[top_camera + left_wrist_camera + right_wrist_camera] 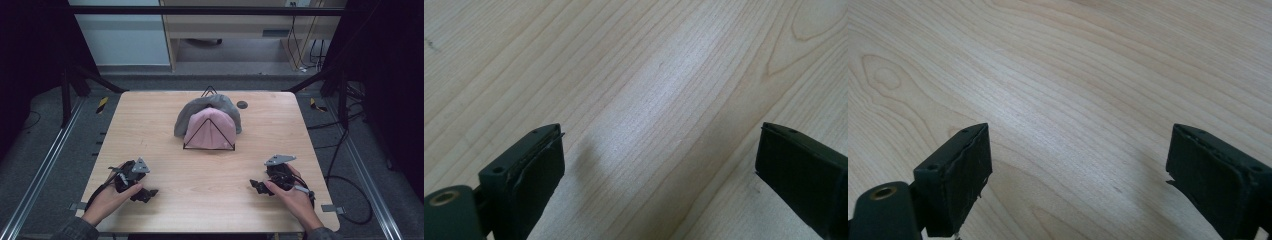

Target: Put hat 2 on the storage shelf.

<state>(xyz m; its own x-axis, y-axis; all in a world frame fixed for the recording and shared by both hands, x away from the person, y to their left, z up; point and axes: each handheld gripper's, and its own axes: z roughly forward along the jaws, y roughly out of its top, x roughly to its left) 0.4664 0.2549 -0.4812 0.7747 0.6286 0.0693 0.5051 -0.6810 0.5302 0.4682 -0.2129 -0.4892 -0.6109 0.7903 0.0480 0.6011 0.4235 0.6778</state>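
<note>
So far: nothing looks started; both tools sit on the near part of the table (210, 170), well apart from the hats.
Left gripper (145, 194): held low over the wood at the near left, jaws spread wide with bare grain between them in the left gripper view (659, 165); it pinches nothing.
Right gripper (256, 186): held the same way at the near right, jaws spread and nothing between them in the right gripper view (1078, 170).
Pink hat (209, 131): hung on the front of a black wire stand (210, 134) at the middle of the table's far half, untouched.
Grey hat (212, 105): draped just behind the pink one, touching it, seemingly on the same stand, its edge drooping down on the left.
Done: as far as I can see, no part of the work on the hats.
Left: my guess is everything, meaning a reach forward to the stand, a grip on a hat, and lifting it off or straightening it.
Unclear: which hat comes first; the pink one is nearer the hands.
</note>
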